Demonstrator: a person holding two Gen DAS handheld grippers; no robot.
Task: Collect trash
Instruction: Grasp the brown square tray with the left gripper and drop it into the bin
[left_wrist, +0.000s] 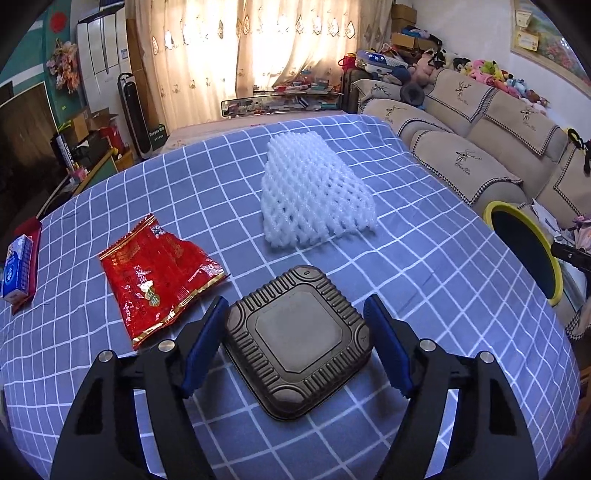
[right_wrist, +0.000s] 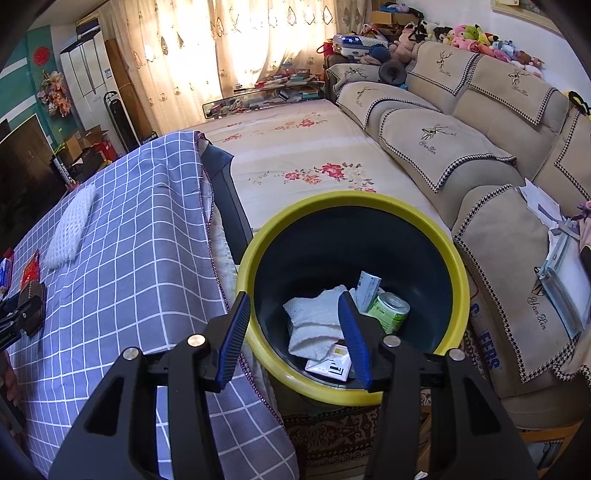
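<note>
A black ribbed plastic tray (left_wrist: 295, 328) lies upside down on the blue checked tablecloth (left_wrist: 424, 258). My left gripper (left_wrist: 296, 301) has a blue pad against each of the tray's two side corners. Left of it lies a red snack wrapper (left_wrist: 159, 277), and behind it a white foam fruit net (left_wrist: 314, 195). In the right wrist view my right gripper (right_wrist: 294, 295) stands half open astride the near rim of a yellow-rimmed dark bin (right_wrist: 351, 199). One finger is outside the bin and one inside, and neither pad presses on anything. The bin holds a white paper towel (right_wrist: 314, 317), a green can (right_wrist: 391, 310) and small cartons.
A blue tissue pack (left_wrist: 18, 269) on a red holder sits at the table's left edge. The bin (left_wrist: 495, 208) stands off the table's right side, before a beige sofa (left_wrist: 480, 147). A floral-covered bed (right_wrist: 295, 147) lies beyond the table.
</note>
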